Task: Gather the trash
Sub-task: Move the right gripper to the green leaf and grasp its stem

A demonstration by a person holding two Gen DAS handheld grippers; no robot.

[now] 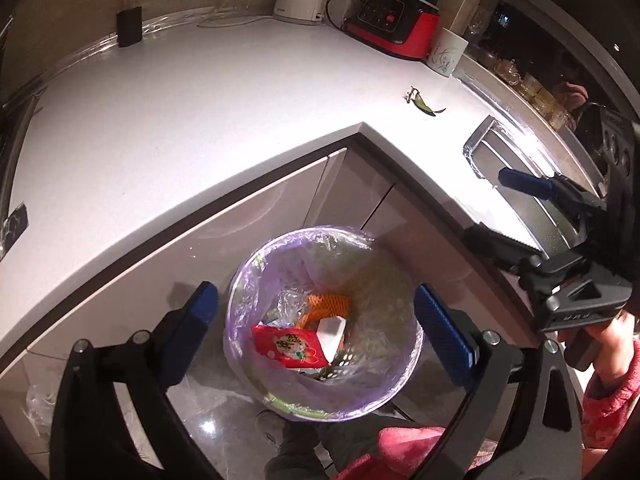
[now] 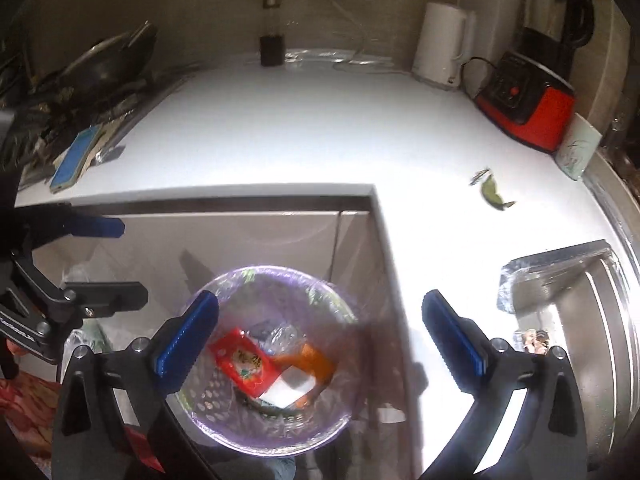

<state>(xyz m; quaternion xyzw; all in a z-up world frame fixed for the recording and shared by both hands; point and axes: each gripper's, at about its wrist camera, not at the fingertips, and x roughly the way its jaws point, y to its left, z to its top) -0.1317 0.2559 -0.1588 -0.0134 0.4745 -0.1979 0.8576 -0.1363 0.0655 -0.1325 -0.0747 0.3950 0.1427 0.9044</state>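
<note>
both my grippers hang over the bin (image 1: 324, 320), which stands on the floor in the inner corner of the counter (image 1: 200, 128). left gripper (image 1: 316, 320) jaws wide apart, nothing between them. right gripper (image 2: 320, 332) jaws wide apart too, nothing held.

one piece of trash left on the counter that i can make out: a green pepper scrap (image 1: 425, 103) with a stem. from the bin it lies up and to the right, on the stretch of counter running toward the sink (image 1: 520, 172). its long axis runs slantwise, stem end toward the back wall, tip toward the sink. my right gripper is the nearer one, i judge; it sits on the sink side, and the left wrist view shows it already at the counter edge.

count:
- bin: one, purple liner.
- in the bin: one red packet (image 1: 289, 346), one white piece (image 1: 331, 330), one orange net (image 1: 328, 304), some clear plastic; more underneath, can't tell.
- pepper scrap: one.
- grippers: two, both empty.

next move, i reckon: right gripper lifts over the edge and lines its jaws across the scrap's narrow width.
</note>
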